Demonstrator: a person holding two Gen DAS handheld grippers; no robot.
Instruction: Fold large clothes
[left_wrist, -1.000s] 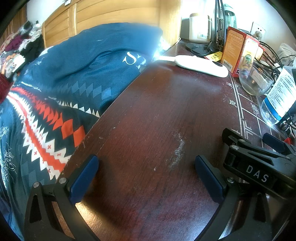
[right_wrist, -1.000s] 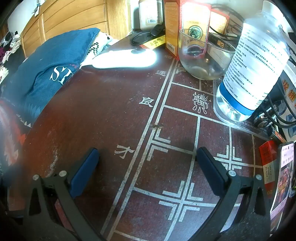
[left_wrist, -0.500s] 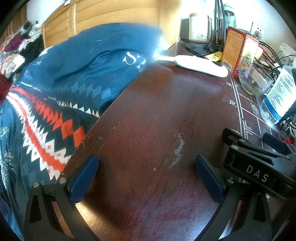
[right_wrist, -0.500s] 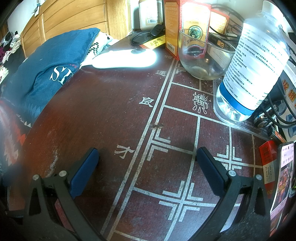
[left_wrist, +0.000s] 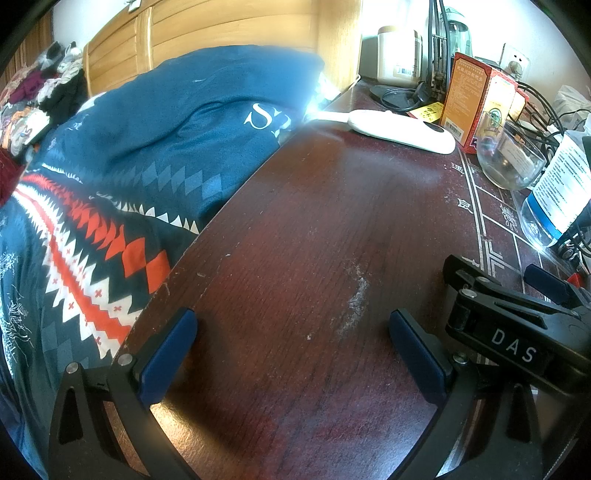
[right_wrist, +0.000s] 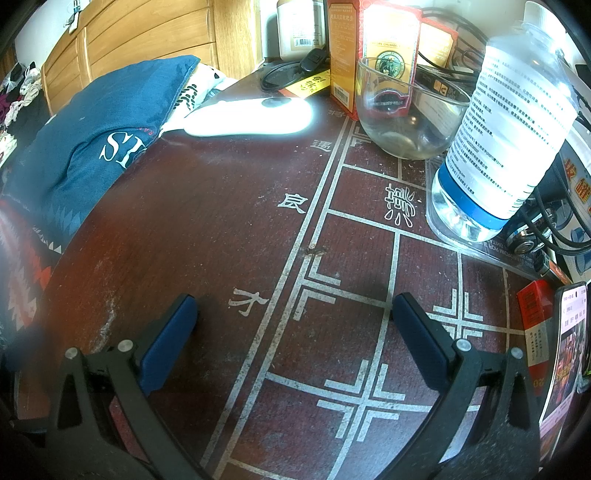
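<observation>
Clothes here meant one big dark blue cloth with red and white zigzag bands (left_wrist: 122, 192), and it lay off to the left of both claws, past the edge of the dark red wooden table (left_wrist: 314, 240). Its long side ran along that edge. The left claw (left_wrist: 291, 350) was nearer to it than the right claw (right_wrist: 295, 336). Both claws were spread wide with nothing in them, resting low over the table.

left tongs (left_wrist: 293, 334): black frame, blue pads, silver screws | right tongs (right_wrist: 295, 321): same, white "DAS" marking
</observation>
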